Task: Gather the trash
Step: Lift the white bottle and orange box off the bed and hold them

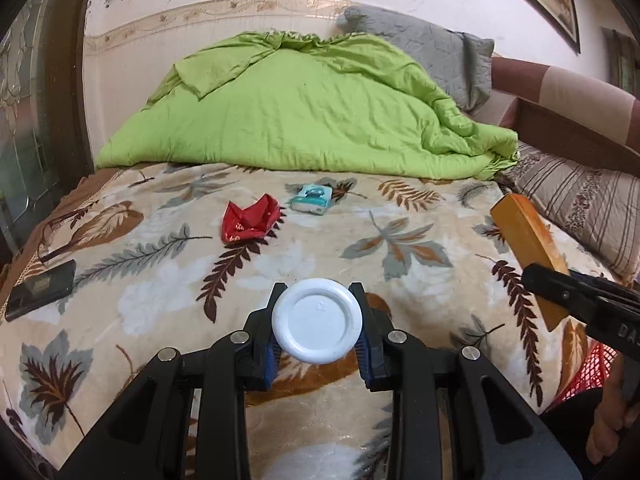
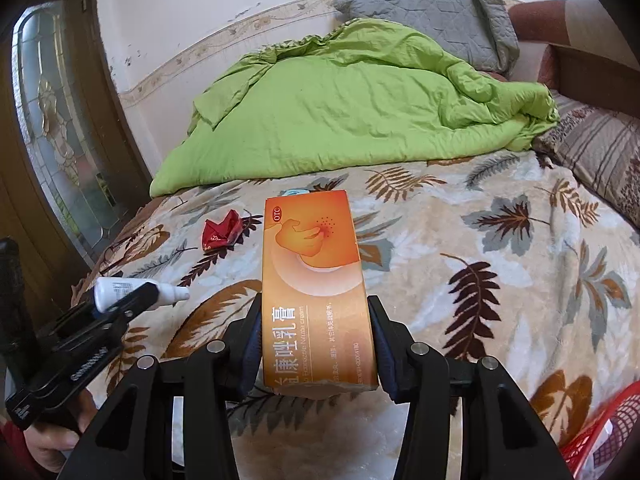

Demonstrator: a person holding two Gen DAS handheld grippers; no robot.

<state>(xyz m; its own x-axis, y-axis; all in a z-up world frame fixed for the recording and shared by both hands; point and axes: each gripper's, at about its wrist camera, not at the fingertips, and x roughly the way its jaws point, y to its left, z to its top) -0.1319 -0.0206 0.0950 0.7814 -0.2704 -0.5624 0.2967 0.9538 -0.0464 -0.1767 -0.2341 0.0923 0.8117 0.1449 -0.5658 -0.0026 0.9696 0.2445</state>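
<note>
Above the leaf-patterned beige fleece blanket (image 1: 168,276), the left gripper (image 1: 318,322) clenched a small white plastic bottle (image 1: 317,321); the right gripper (image 2: 316,344) grasped an orange cardboard cream box (image 2: 316,288). A crumpled red wrapper (image 1: 250,220) lay farther along the blanket.

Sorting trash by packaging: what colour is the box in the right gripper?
Orange, with a white band of text; the box shows best in the right wrist view.
</note>
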